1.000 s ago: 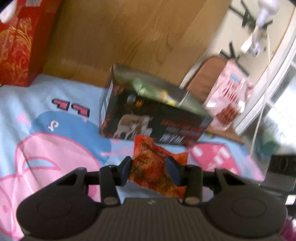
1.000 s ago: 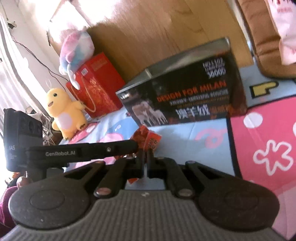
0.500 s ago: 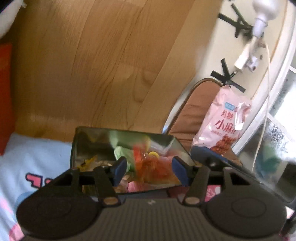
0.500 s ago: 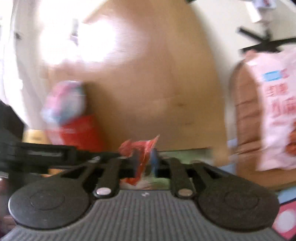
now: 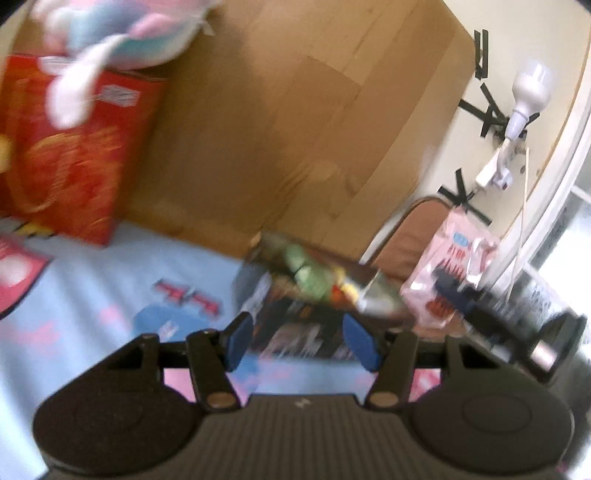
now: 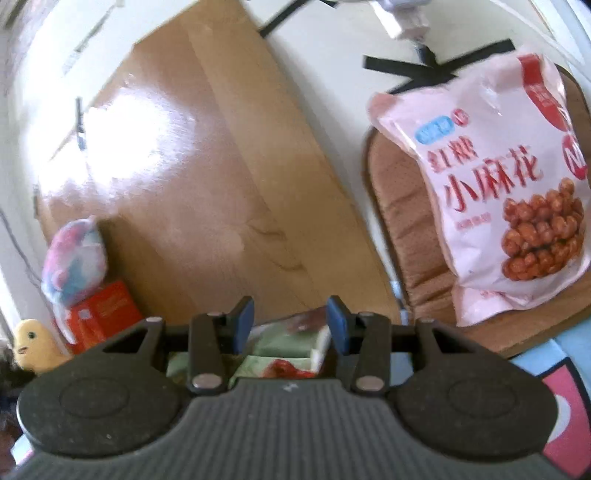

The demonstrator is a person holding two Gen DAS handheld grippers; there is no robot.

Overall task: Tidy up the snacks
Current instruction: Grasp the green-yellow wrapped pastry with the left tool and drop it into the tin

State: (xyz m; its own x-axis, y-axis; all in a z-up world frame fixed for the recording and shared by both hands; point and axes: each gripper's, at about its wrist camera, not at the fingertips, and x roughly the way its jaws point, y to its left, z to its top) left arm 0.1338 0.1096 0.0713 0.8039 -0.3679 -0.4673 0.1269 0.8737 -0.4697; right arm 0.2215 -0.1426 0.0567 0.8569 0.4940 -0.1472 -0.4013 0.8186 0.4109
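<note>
A black open-top box [image 5: 284, 332] stands on the blue cartoon sheet [image 5: 110, 280], blurred, with green [image 5: 306, 273] and red [image 5: 336, 295] snack packets inside. My left gripper [image 5: 297, 321] hovers a little short of the box, open, with nothing between its blue pads. In the right wrist view, my right gripper [image 6: 291, 306] is open just above the box's contents: green packets [image 6: 284, 343] and a red packet [image 6: 284, 369] lie below its fingers, touching neither pad.
A big pink snack bag [image 6: 498, 184] leans on a brown cushion [image 6: 406, 240] to the right. A wooden board [image 5: 295, 129] rises behind the box. At the left are a red gift box [image 5: 66, 155], a pastel plush toy [image 5: 122, 33] and a yellow toy [image 6: 33, 343].
Both grippers went from shut on red snack packets to open over the box, leaving the packets inside. The left gripper has since pulled back and the right tilted upward.
</note>
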